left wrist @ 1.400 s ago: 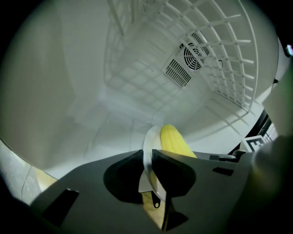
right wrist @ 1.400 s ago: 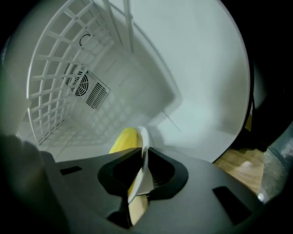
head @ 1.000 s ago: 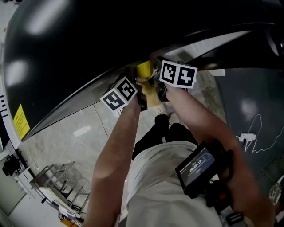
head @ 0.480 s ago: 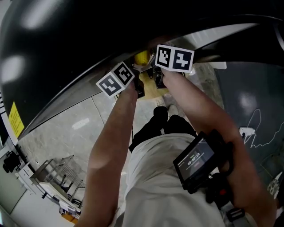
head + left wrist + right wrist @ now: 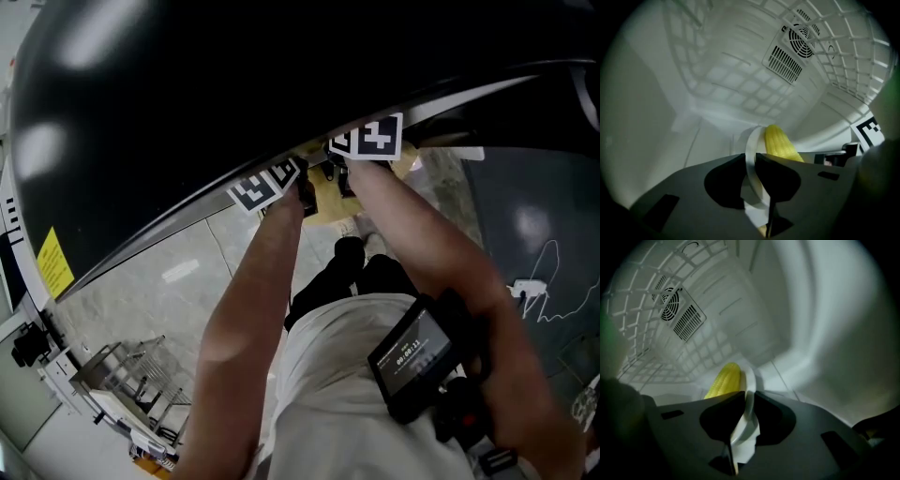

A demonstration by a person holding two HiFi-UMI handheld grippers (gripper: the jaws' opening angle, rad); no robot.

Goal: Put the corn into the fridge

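Note:
A yellow corn cob point(image 5: 780, 143) lies on a white plate point(image 5: 751, 154), and both are inside the white fridge compartment. My left gripper point(image 5: 754, 187) is shut on the plate's rim at one side. At the opposite side my right gripper point(image 5: 746, 420) is shut on the rim of the plate point(image 5: 749, 401), with the corn point(image 5: 724, 379) just past its jaws. In the head view only the marker cubes of the left gripper point(image 5: 267, 183) and right gripper point(image 5: 370, 139) show under the fridge's black top point(image 5: 187, 94). The corn is hidden there.
The fridge's back wall carries a fan vent point(image 5: 794, 47), with a white wire shelf point(image 5: 846, 56) above the plate. The person's arms reach forward, and a device with a lit screen point(image 5: 417, 352) hangs at the chest. A wire rack point(image 5: 131, 375) stands on the tiled floor at lower left.
Both grippers have moved forward under the fridge's black top with the plate. The corn, seen in the earlier head frames, is now hidden there.

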